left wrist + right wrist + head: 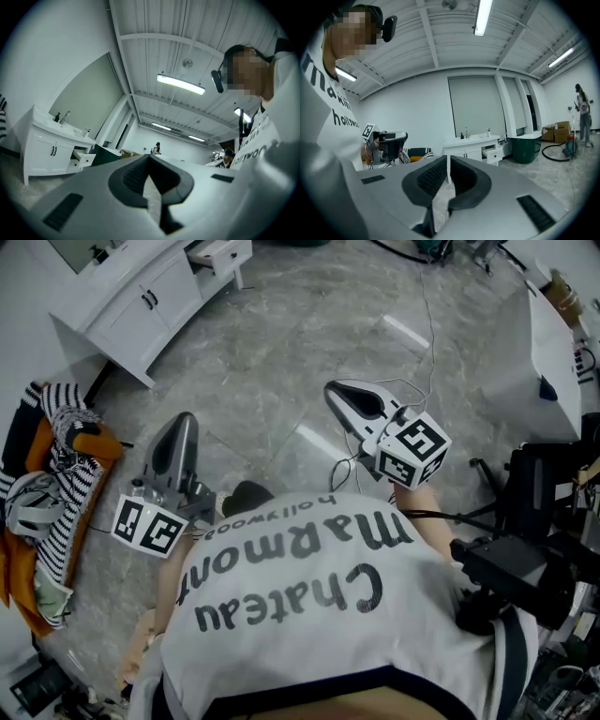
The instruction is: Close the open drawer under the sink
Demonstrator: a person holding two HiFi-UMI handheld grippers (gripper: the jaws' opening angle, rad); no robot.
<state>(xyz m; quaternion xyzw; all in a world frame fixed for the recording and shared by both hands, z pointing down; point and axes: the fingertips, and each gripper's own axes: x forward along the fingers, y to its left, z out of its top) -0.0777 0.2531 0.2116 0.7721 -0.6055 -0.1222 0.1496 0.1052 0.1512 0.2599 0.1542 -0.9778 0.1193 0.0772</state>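
The white sink cabinet point(141, 298) stands far off at the top left of the head view, its drawer point(220, 254) pulled out at the right end. The left gripper view shows the open drawer point(83, 159) low on the cabinet point(49, 152), and it also appears in the right gripper view as a drawer point(493, 153) under the sink counter point(471, 139). My left gripper point(183, 425) is shut and empty, held level above the floor. My right gripper point(337, 390) is shut with nothing in it. Both are well short of the cabinet.
A heap of striped and orange clothes point(47, 512) lies on the floor at the left. Cables point(427, 324) trail across the grey marble floor. A white table point(553, 343) and dark equipment point(544, 502) stand at the right. A green tub point(525, 147) sits beside the cabinet, and a person point(581, 112) stands far off.
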